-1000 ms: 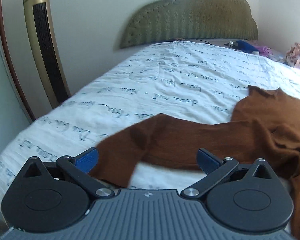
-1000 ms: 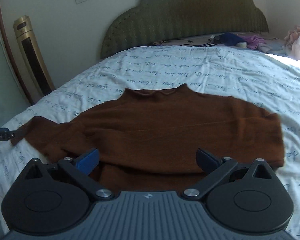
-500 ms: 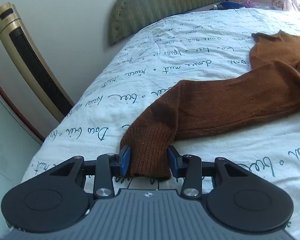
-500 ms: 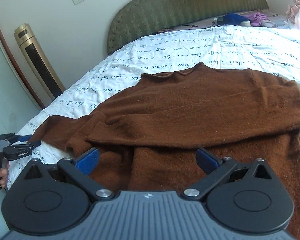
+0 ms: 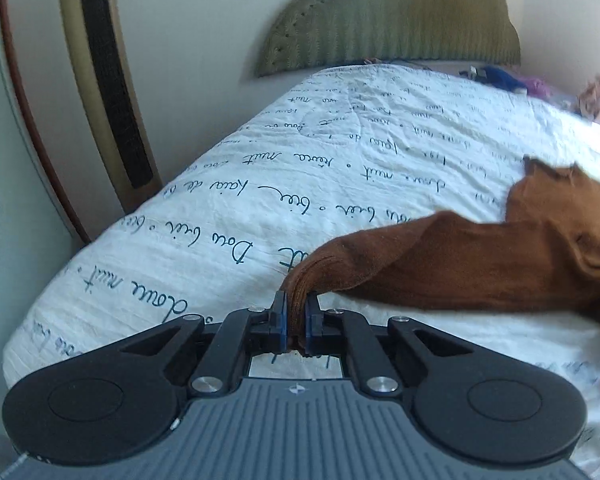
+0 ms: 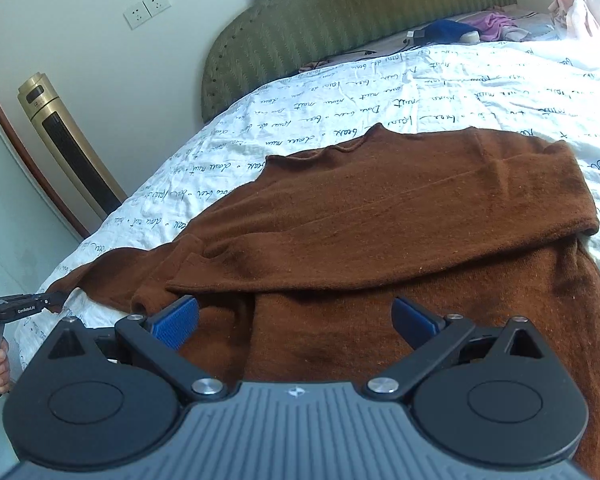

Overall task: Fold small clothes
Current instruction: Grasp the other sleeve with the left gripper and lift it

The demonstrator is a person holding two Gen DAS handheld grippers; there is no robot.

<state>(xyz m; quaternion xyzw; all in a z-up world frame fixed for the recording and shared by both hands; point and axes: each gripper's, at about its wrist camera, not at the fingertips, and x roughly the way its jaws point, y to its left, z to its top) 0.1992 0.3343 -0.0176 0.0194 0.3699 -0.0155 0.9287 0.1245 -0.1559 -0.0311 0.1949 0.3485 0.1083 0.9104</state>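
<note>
Gripping the cuff (image 5: 296, 304) of the brown sweater (image 6: 400, 216) spread on the bed (image 6: 460, 80), the left gripper (image 5: 296, 322) has just closed; right gripper (image 6: 296, 318) fingers gape empty. Recommend carrying the sleeve flat across the body, avoiding bunching.

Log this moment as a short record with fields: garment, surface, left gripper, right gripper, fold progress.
garment: brown sweater, spread flat, collar toward the headboard
surface: white bedspread with script print
left gripper: jaws have just been closing, now pinching the sleeve cuff
right gripper: open, over the sweater's lower part, holding nothing
fold progress: one sleeve already lies across the body; the other still stretched out sideways
</note>
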